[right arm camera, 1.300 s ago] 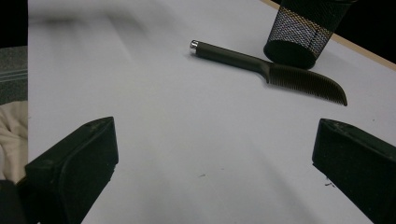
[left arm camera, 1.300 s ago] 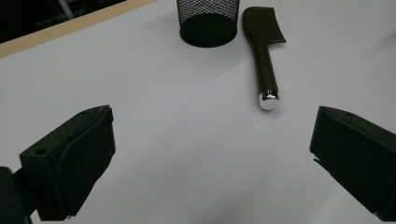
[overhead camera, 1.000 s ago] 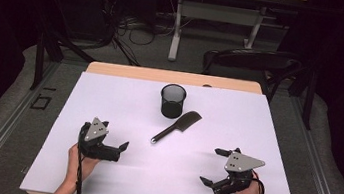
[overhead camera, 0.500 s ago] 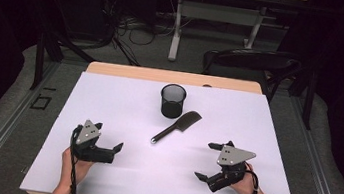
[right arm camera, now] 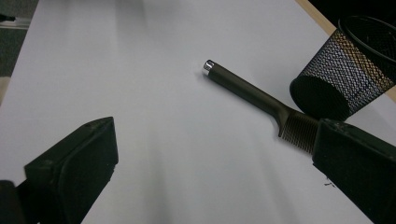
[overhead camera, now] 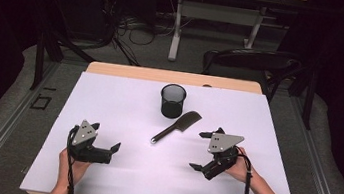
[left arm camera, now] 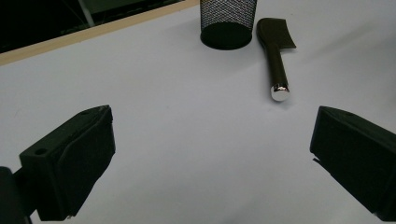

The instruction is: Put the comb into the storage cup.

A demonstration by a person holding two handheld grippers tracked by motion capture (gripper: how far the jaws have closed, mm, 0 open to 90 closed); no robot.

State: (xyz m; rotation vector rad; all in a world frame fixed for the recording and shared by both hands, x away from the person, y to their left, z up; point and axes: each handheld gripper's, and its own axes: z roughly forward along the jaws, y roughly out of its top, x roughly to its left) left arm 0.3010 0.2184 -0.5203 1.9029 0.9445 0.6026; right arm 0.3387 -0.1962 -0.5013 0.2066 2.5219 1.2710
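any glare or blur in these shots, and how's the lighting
High view: the white table cover is bright, the room behind nearly black. Left gripper view: a glare spot sits on the comb handle's metal end cap, and the near fingers look soft. Right gripper view: the mesh cup is in focus, with pale streaks across the cover.

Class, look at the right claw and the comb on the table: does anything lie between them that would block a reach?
Nothing visible does. The right claw is open above bare white table, and the comb lies just beyond it, apart from the mesh cup behind.
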